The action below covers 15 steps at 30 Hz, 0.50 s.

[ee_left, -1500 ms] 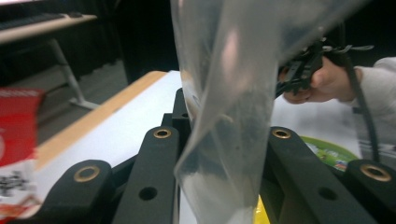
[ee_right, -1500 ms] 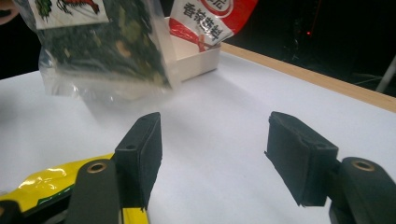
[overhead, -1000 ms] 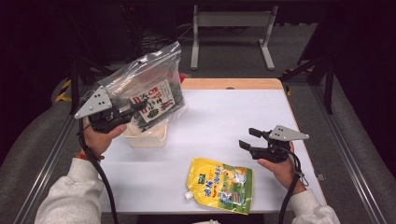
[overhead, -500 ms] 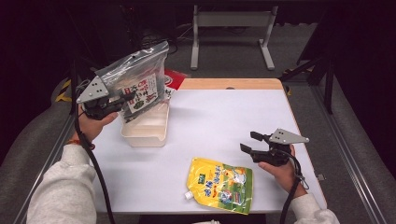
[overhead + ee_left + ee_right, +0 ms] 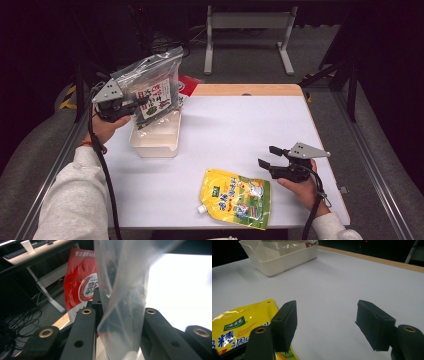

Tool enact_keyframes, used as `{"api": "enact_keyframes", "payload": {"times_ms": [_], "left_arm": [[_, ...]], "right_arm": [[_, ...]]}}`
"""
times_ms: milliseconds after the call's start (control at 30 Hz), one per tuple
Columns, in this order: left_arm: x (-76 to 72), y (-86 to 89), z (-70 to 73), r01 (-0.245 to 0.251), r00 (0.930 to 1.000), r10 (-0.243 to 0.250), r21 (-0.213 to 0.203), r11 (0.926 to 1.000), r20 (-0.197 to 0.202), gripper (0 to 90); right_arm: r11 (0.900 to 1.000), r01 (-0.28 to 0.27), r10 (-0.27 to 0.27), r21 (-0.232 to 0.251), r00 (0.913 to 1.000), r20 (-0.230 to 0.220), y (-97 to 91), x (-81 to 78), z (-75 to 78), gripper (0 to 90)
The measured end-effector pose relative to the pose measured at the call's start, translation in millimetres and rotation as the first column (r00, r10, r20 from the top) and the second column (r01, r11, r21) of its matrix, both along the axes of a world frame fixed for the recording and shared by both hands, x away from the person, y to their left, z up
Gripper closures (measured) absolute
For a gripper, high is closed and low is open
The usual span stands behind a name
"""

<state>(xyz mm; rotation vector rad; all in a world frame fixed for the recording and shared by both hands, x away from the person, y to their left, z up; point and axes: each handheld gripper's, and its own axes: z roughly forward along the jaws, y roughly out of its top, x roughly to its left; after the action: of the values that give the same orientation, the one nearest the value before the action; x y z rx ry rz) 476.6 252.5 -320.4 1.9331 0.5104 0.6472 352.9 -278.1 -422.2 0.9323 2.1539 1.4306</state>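
My left gripper [image 5: 136,103] is shut on a clear plastic bag [image 5: 152,85] with dark contents and a printed label. It holds the bag over the far end of a white basket [image 5: 156,144], and the bag's lower edge reaches down to the basket. In the left gripper view the clear bag [image 5: 122,302] is pinched between the black jaws. My right gripper [image 5: 266,156] hovers low at the right of the white table, open with nothing between its fingers [image 5: 285,322]. A yellow spouted pouch [image 5: 235,197] lies flat just left of it.
A red packet [image 5: 188,84] lies behind the basket at the table's far wooden edge [image 5: 250,90]; it is also behind the bag in the left gripper view, red packet [image 5: 80,287]. Bare white tabletop [image 5: 240,130] spans the middle. A metal frame [image 5: 247,30] stands on the floor beyond.
My left gripper has carried the bag to the left and farther back, uncovering the basket. The right gripper and the yellow pouch have stayed where they were.
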Motion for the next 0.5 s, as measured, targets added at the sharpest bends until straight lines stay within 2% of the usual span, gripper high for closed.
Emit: {"api": "enact_keyframes", "payload": {"times_ms": [33, 133, 167, 200, 300, 433, 500], "left_arm": [[-0.3, 1.7, 1.4, 0.012, 0.9999, -0.012, -0.009, 0.9999, -0.003, 75.2], [-2.6, 3.1, 3.0, 0.059, 0.9981, -0.058, 0.008, 0.9982, -0.021, 75.2], [-2.6, 3.1, 3.0, 0.059, 0.9981, -0.058, 0.008, 0.9982, -0.021, 75.3], [-2.4, 3.7, 2.3, 0.078, 0.9961, -0.078, 0.012, 0.9968, -0.041, 75.2], [0.2, 0.9, -2.8, 0.048, 0.998, -0.045, 0.05, 0.9976, -0.044, 75.0], [3.3, -5.1, -12.1, 0.054, 0.997, -0.05, 0.068, 0.9962, -0.059, 75.1], [3.8, -7.7, -13.2, 0.047, 0.9977, -0.043, 0.077, 0.9959, -0.053, 75.1]], "right_arm": [[1.0, -0.002, 0.002, 0.001, 1.0, 0.0, 0.0, -0.4, -0.1, 33.2], [1.0, 0.001, -0.001, 0.001, 1.0, -0.001, -0.5, -0.8, -0.6, 33.0], [1.0, 0.001, -0.001, 0.001, 1.0, -0.001, -0.5, -0.8, -0.6, 33.0], [1.0, 0.004, -0.004, 0.001, 1.0, -0.007, -1.4, -0.9, -1.3, 32.8], [1.0, 0.004, -0.004, 0.002, 0.9999, -0.015, -1.6, -0.7, -2.3, 32.4], [1.0, -0.005, 0.005, -0.007, 0.9998, -0.02, 0.7, -1.1, -3.1, 31.9], [0.9999, -0.009, 0.009, -0.006, 0.9997, -0.021, 1.4, -0.9, -3.5, 31.8]]}}
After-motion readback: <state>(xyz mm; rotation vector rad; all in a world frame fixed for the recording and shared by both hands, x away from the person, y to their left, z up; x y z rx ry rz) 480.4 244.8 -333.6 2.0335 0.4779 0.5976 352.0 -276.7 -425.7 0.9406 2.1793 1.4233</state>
